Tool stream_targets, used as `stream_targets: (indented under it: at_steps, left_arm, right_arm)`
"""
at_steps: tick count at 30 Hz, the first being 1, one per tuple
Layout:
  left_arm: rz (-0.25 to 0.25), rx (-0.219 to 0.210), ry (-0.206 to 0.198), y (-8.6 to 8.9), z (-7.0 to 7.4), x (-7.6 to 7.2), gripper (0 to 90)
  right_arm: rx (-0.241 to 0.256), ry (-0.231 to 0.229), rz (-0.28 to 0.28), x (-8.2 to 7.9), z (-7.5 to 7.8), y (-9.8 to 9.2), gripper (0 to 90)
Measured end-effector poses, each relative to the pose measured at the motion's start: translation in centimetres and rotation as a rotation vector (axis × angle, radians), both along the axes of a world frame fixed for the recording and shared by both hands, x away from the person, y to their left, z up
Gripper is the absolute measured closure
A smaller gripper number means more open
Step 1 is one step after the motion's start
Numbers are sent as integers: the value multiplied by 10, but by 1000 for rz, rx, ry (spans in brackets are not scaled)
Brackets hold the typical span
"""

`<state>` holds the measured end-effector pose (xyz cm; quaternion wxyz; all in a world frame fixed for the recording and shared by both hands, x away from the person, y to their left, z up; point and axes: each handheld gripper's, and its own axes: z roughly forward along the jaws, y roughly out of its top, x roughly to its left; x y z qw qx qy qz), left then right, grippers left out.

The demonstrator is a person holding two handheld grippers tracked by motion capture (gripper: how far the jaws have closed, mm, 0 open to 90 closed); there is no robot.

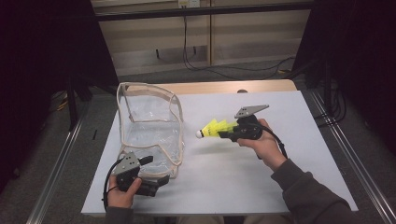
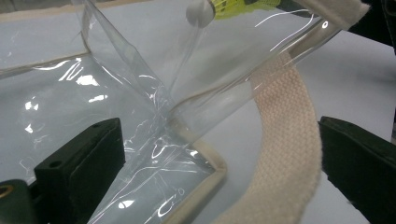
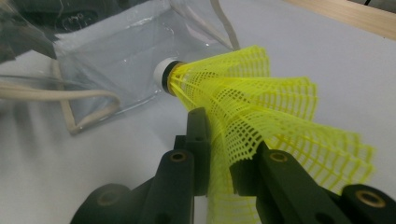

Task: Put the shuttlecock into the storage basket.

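White tabletop [image 1: 280, 154] fills the frame's middle, and our clear bag [image 1: 149, 126] stands at its left. Our right gripper [image 1: 226, 134] clamps the shuttlecock [image 1: 215, 129] by its yellow skirt, cork aimed at the bag. Our left gripper [image 1: 161, 179] sits open around the bag's strap [image 2: 285, 140]. We judge loading comes next: steady the mouth, carry the shuttlecock in.

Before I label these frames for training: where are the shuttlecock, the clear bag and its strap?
shuttlecock [image 3: 252, 107], right gripper view, yellow skirt.
clear bag [image 1: 149, 116], high view, side wall.
strap [image 2: 285, 140], left gripper view, woven band.
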<state>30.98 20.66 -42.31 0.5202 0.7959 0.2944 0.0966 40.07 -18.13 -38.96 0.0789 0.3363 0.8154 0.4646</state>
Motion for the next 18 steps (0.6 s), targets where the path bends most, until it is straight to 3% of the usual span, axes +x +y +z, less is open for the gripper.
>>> stream_targets:
  at_steps: [18]
  left_arm:
    - [-1,2,-1,1,0,0,20]
  right_arm:
    - [-15,-9,32,0,30,-3,802]
